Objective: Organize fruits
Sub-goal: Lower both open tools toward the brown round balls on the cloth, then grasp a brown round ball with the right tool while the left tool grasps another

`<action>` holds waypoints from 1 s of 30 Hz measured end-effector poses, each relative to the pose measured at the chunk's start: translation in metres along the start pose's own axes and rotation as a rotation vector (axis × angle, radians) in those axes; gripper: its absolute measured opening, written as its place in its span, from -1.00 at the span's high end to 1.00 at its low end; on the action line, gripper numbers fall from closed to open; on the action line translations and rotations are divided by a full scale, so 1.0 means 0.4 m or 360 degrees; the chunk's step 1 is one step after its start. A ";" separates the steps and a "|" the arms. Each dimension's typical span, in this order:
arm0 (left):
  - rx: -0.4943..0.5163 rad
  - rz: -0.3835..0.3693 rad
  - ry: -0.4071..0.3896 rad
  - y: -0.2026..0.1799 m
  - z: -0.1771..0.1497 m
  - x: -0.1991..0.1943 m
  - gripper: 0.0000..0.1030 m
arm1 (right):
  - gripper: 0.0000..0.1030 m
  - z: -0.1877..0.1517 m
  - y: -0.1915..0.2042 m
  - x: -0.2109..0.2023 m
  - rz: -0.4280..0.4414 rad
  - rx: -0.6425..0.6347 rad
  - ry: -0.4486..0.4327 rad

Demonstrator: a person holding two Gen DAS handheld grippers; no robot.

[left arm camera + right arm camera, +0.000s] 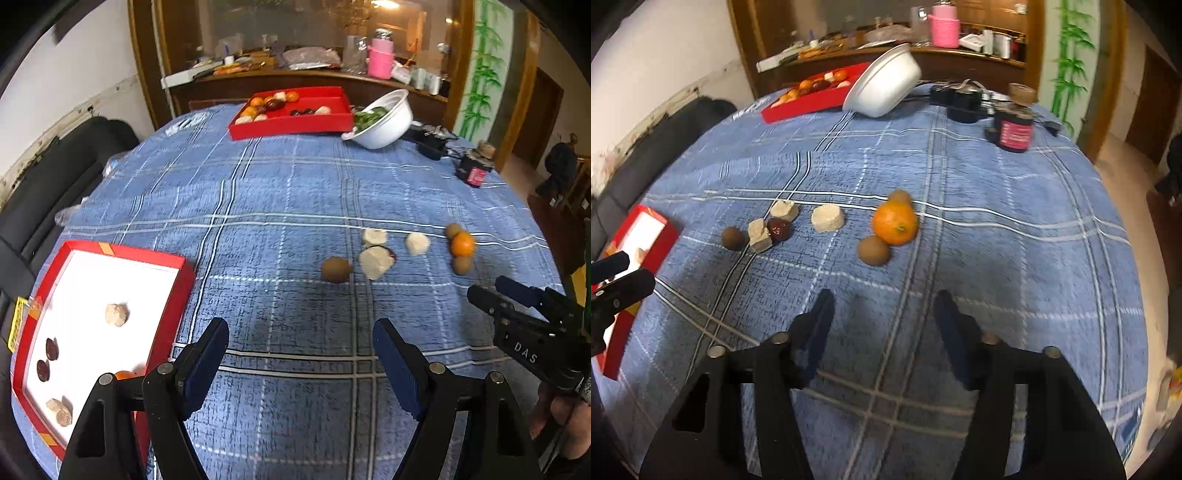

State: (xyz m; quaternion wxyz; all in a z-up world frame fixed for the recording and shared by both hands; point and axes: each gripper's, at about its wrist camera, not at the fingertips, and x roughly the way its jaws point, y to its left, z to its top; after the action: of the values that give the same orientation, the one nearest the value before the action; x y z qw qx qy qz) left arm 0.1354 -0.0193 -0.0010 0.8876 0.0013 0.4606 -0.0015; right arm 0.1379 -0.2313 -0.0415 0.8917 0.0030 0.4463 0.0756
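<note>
Loose fruits lie on the blue plaid cloth: an orange [895,223] [462,244] between two brown kiwis [874,250] [900,196], another kiwi [733,238] [336,269], a dark red date [779,228] and three pale chunks [828,218] [375,261]. A red box with a white floor [184,280] at the near left holds a pale chunk [116,314], two dates [51,348] and more pieces. My left gripper [301,365] is open and empty above the cloth. My right gripper [884,332] [495,291] is open and empty, short of the orange.
A second red tray [291,127] with fruits and a tilted white bowl [388,118] of greens sit at the table's far side. A dark jar [1014,129] and black items stand at the far right. A dark sofa [55,177] lies left.
</note>
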 end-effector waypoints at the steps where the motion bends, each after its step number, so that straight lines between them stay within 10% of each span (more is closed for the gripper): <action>1: -0.0012 -0.0010 0.0004 0.005 0.002 0.012 -0.53 | 0.10 0.007 0.005 0.010 0.0005 -0.0012 0.0003; 11: -0.0035 -0.0024 0.0053 0.008 0.019 0.097 -0.53 | 0.60 0.067 0.018 0.099 0.0016 -0.0031 0.0045; 23: 0.0027 -0.0047 0.0019 -0.037 0.056 0.184 -0.45 | 0.60 0.060 0.000 0.079 0.0041 -0.0020 0.0023; 30: 0.0094 -0.0038 -0.0083 -0.052 0.066 0.216 0.51 | 0.60 0.041 -0.023 0.037 0.0093 0.0006 -0.0018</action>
State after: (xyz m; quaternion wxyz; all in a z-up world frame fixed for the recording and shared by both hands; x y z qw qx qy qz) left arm 0.2066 -0.0405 -0.0564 0.8989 0.0219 0.4369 -0.0256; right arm 0.1609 -0.2372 -0.0441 0.8915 0.0181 0.4413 0.1006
